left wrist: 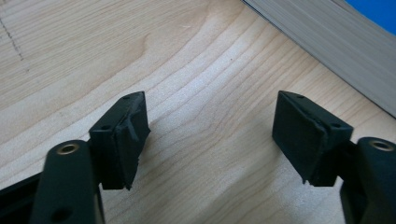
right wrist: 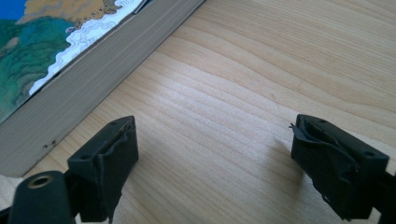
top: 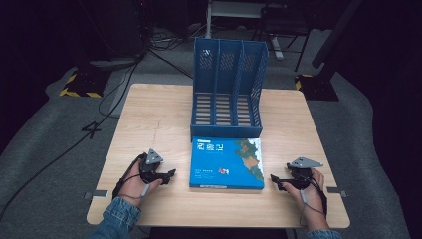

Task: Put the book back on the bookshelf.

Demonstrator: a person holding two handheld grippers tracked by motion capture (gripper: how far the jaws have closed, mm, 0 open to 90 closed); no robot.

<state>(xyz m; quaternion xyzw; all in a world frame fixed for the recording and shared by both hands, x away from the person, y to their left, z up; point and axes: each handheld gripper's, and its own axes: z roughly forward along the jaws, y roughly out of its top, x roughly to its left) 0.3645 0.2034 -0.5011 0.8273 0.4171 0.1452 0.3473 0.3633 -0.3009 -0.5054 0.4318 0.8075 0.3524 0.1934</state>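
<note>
The work stands at its opening step, as I judge it: both grippers rest low on the wooden table (top: pixel 149 119), flanking a book (top: pixel 226 163) that lies flat, cover up, just in front of a blue three-slot file rack (top: pixel 229 89) with a slatted floor and perforated dividers. The left gripper (top: pixel 170 175) sits near the book's left edge, its jaws spread wide with nothing but bare wood between them; the right gripper (top: pixel 274 180) sits just off the book's right edge, jaws likewise apart and empty. The book is a thick softcover, its cover bright blue with a green and tan map-like picture and white wave lines along one side; the right gripper view shows its pale page block (right wrist: pixel 88 88) close by. Likely the next move calls for closing in on an edge, lifting it upright, and steering it into a slot.
</note>
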